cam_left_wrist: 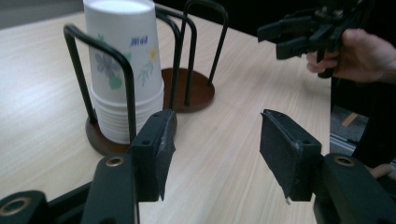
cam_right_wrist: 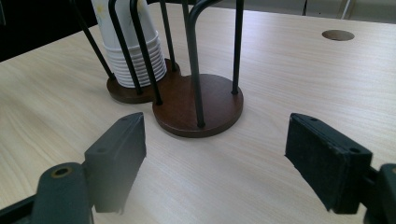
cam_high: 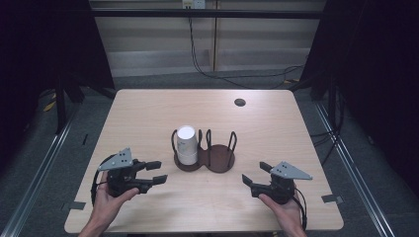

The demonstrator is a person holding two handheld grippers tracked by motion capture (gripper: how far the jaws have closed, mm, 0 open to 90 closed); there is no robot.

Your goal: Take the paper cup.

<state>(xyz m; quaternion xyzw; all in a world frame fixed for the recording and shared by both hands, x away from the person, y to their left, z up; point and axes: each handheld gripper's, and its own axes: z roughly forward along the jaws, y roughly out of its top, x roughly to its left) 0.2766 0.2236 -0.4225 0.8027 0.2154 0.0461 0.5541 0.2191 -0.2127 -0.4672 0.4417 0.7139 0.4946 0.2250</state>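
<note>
Cups (cam_high: 187,144), a nested stack of white paper ones with a flower print, stand upside down in the left ring of the two-ring holder (cam_high: 204,158), just below the middle of the high view. The right ring (cam_high: 220,157) beside it holds nothing, its wooden base bare between the black wire loops.

And nothing has been touched yet, by the look of it: the stack sits whole and neither tool has anything in it. The left tool (cam_high: 159,172) hovers at lower left of the high view, jaws apart with only air between them, pointing toward the stack. Over on the lower right, the right tool (cam_high: 254,177) waits as well, jaws spread wide and bare, aimed at the holder's right ring. Both are near the holder but apart from it. My read is that the whole job is still ahead, likely pulling a cup off the stack.

Now the count. One holder with two rings, each with its black wire loops. One stack of cups; the rolled rims at its foot suggest roughly ten, too tightly packed to count surely. Two tools, one in each hand. One bench (cam_high: 148,113), light wood, with one round dark grommet (cam_high: 240,102) at upper right.
</note>
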